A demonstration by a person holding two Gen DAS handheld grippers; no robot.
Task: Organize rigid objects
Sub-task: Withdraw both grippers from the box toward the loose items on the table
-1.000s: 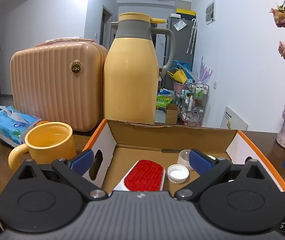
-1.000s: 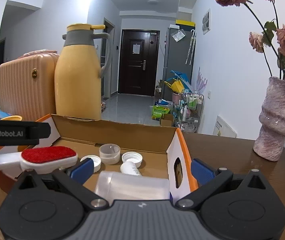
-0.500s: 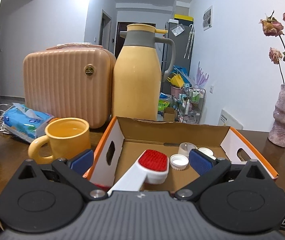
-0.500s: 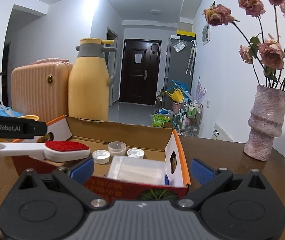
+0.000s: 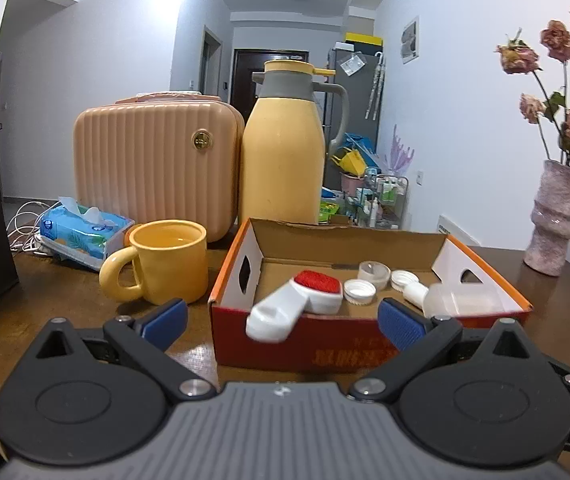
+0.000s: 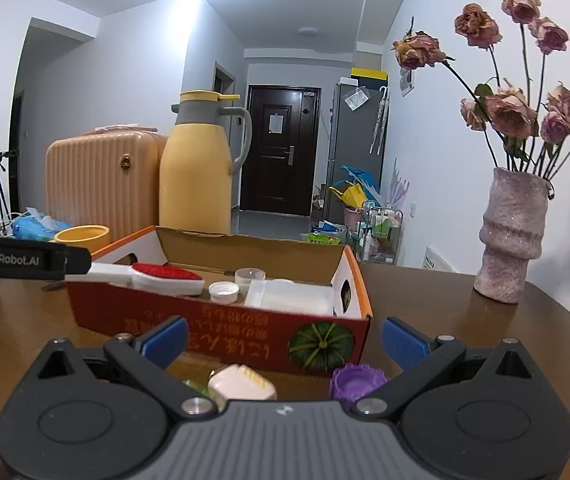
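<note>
Hovering open and empty: left hand-held gripper [image 5: 281, 322] and right hand-held gripper [image 6: 285, 340], both near the cardboard box [image 6: 245, 330] on the table [image 6: 465, 320]. Lying just in front of the right one, outside the box: a cream plug [image 6: 243, 386] and a purple cap [image 6: 359, 380]. Resting already inside: the lint brush [image 5: 297, 298], its handle overhanging the near wall; probably worth centring on one loose piece, squeezing gently, lifting clear over the wall.

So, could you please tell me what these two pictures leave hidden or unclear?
- Right wrist view: the white item and purple cap in front of the box are half covered by the tongs' body.
- Right wrist view: the brush handle end is hidden behind the black bar.
- Left wrist view: the box's lettering is blurred and partly covered.
- Left wrist view: the cup contents cannot be seen.
</note>
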